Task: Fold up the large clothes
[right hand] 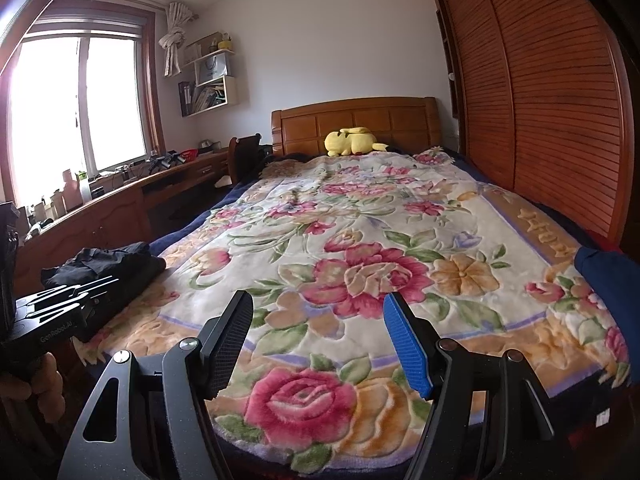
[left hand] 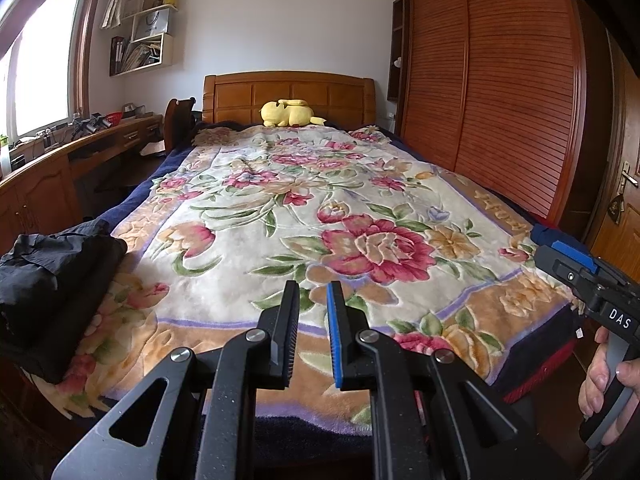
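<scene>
While both tongs hover empty, left tongs (left hand: 313, 334) narrowly parted, right tongs (right hand: 326, 344) wide, black clothes (left hand: 52, 264) far left.

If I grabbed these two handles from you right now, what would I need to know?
Left gripper: jaws slightly apart, holding nothing, above the foot of the bed.
Right gripper: jaws wide apart, holding nothing.
Black clothes: piled on the left edge of the floral blanket, looking roughly folded.
Blue garment: at the bed's right edge, mostly out of frame.
Left to do: probably pick up the blue garment, spread it out and fold it.
</scene>
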A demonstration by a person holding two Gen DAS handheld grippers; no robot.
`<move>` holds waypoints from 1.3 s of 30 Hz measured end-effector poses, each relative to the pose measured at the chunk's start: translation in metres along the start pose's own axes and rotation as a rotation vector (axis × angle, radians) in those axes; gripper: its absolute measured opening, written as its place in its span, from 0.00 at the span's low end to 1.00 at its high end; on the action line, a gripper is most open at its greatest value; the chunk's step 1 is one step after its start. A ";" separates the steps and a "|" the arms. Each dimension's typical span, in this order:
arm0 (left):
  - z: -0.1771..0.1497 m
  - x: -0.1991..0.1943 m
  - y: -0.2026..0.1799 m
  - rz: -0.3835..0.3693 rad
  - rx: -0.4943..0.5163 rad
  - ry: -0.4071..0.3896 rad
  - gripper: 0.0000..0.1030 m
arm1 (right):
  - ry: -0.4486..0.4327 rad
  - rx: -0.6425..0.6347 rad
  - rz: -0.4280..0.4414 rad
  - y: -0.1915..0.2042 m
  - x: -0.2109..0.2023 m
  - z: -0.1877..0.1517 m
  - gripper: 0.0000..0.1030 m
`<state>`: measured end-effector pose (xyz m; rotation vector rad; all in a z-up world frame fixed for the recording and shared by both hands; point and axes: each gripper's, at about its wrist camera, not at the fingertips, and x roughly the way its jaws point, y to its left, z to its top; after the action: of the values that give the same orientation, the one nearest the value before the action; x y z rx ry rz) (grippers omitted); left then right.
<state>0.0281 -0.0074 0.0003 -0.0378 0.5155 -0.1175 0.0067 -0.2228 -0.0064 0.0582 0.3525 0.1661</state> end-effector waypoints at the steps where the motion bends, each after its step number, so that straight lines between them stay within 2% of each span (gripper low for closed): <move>1: 0.000 -0.001 0.000 -0.001 -0.001 0.000 0.14 | 0.000 0.000 0.000 0.000 0.000 0.000 0.67; 39: -0.001 -0.001 0.000 -0.001 0.002 -0.002 0.15 | -0.006 -0.006 0.001 -0.001 0.001 -0.002 0.67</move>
<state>0.0271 -0.0071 -0.0004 -0.0367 0.5134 -0.1188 0.0072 -0.2240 -0.0086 0.0534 0.3460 0.1681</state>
